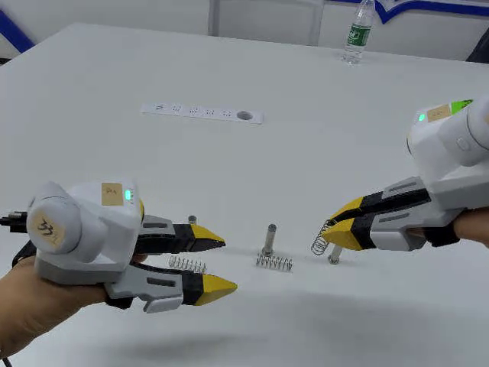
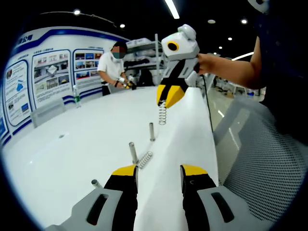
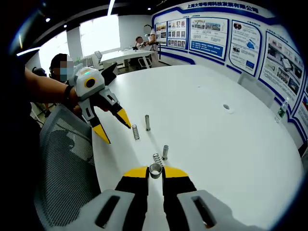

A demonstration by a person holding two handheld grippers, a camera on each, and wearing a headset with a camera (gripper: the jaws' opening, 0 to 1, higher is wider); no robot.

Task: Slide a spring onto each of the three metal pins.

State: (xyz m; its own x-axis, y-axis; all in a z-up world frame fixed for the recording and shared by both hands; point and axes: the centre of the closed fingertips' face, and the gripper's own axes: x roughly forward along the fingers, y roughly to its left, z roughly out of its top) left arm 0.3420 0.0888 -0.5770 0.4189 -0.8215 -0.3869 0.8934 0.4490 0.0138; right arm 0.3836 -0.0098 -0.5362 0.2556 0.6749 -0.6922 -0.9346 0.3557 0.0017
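Pinching a spring [image 2: 162, 113] by its upper end in the right gripper [image 1: 336, 227], long axis hanging downward; holding the left gripper [image 1: 221, 264] wide apart, empty.

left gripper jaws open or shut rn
Open: the left gripper has its yellow jaws spread wide apart, with nothing held between them.

- I count three springs [image 1: 321, 241] [image 1: 187, 264] [image 1: 274, 262].
- I count three metal pins [image 1: 192, 220] [image 1: 270, 238] [image 1: 335, 256].
- I hold two grippers [image 1: 229, 264] [image 1: 328, 230], one per hand.
- One power strip [image 1: 201, 113].
- One bottle [image 1: 357, 32].
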